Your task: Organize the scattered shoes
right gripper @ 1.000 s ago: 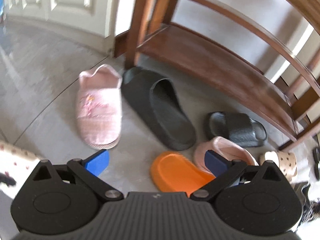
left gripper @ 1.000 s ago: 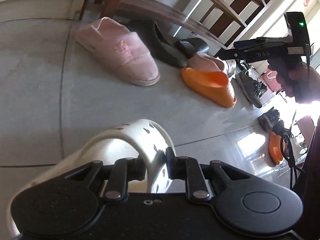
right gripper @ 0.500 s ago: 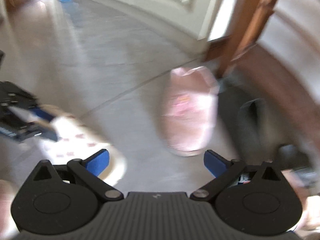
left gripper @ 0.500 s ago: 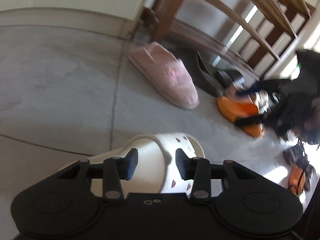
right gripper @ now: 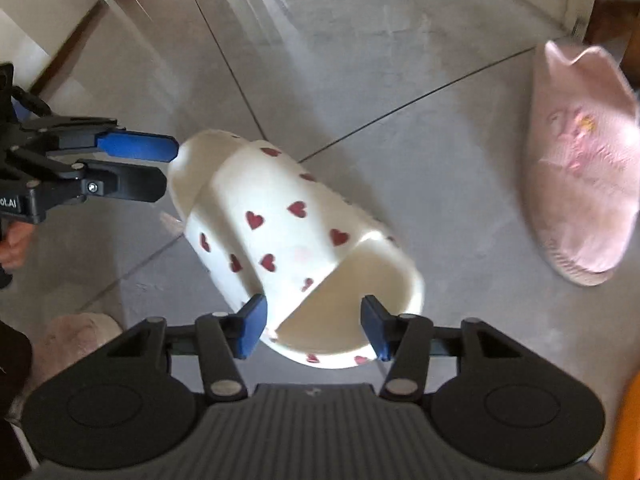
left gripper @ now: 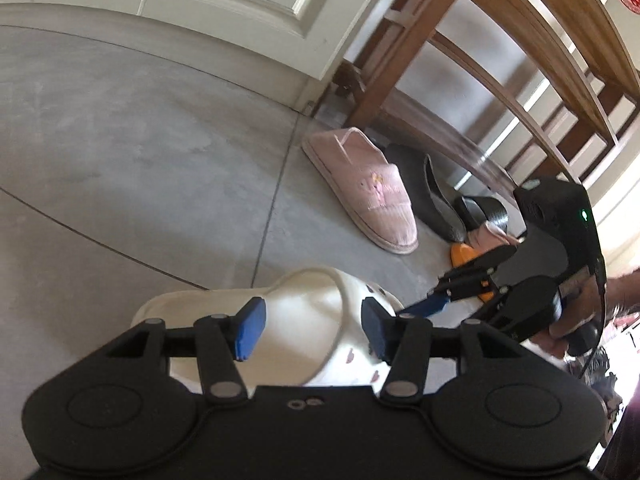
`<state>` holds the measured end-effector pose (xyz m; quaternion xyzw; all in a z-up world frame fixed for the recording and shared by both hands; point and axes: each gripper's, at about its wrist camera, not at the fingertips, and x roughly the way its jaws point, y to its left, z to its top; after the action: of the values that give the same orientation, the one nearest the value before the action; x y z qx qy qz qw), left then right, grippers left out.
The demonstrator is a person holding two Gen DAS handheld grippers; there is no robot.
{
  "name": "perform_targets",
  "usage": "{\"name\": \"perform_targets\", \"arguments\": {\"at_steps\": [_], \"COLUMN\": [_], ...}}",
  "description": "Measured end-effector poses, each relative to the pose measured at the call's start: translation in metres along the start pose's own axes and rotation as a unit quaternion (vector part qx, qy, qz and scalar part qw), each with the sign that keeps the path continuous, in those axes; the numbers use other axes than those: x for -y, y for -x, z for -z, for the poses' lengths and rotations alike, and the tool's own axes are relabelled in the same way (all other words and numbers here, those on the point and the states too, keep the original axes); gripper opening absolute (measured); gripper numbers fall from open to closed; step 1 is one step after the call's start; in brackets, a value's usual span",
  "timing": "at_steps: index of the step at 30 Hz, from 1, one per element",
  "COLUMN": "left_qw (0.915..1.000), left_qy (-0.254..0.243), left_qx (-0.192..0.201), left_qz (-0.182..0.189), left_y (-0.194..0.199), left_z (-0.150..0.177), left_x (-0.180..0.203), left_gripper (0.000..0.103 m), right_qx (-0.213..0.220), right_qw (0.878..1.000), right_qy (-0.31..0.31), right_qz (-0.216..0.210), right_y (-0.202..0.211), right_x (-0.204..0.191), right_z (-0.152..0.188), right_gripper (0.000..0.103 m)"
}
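Note:
A white slipper with red hearts (right gripper: 288, 220) lies on the grey floor. My right gripper (right gripper: 313, 330) hangs over its open end, jaws closing, the footbed's rim between the pads with no clear squeeze. In the left wrist view the same slipper (left gripper: 304, 296) lies below my left gripper (left gripper: 312, 330), whose jaws are opening, pads clear of the strap. From the right wrist view, the left gripper (right gripper: 170, 168) sits at the slipper's far end. A blue finger (left gripper: 430, 304) of the right gripper reaches in from the right.
A pink fuzzy slipper (left gripper: 372, 196) lies near the wooden shoe rack (left gripper: 440, 128), beside black slippers (left gripper: 436, 200) and an orange one (left gripper: 464, 254). A white panelled door (left gripper: 240, 0) stands behind. A person's hand (left gripper: 560, 320) holds the right gripper.
The left jaws have let go of the white slipper's strap and spread apart. The right gripper swung down from facing the rack to over the white slipper, and its jaws narrowed.

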<state>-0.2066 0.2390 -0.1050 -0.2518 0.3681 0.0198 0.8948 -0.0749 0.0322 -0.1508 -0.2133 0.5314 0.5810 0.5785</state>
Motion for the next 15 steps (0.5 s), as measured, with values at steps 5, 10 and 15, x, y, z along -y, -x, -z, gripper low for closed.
{"name": "perform_targets", "arguments": {"at_steps": [5,10,15], "left_qw": [0.9996,0.996,0.9881], "left_qy": [0.015,0.044,0.069], "left_qx": [0.017,0.06,0.115], "left_qz": [-0.014,-0.048,-0.075], "left_y": [0.008,0.022,0.041], "left_z": [0.001,-0.004,-0.016], "left_x": [-0.012,-0.027,-0.042], "left_gripper": [0.052,0.053,0.053], "right_qx": [-0.005,-0.039,-0.056], "right_qw": [0.999,0.996,0.988], "right_qy": [0.006,-0.052,-0.119], "right_qz": [-0.046,-0.062,-0.082], "right_y": [-0.009,-0.025,-0.053], "right_x": [-0.012,-0.031,-0.058], "right_z": [-0.004,-0.013,-0.027], "right_gripper": [0.032,0.031,0.03]}}
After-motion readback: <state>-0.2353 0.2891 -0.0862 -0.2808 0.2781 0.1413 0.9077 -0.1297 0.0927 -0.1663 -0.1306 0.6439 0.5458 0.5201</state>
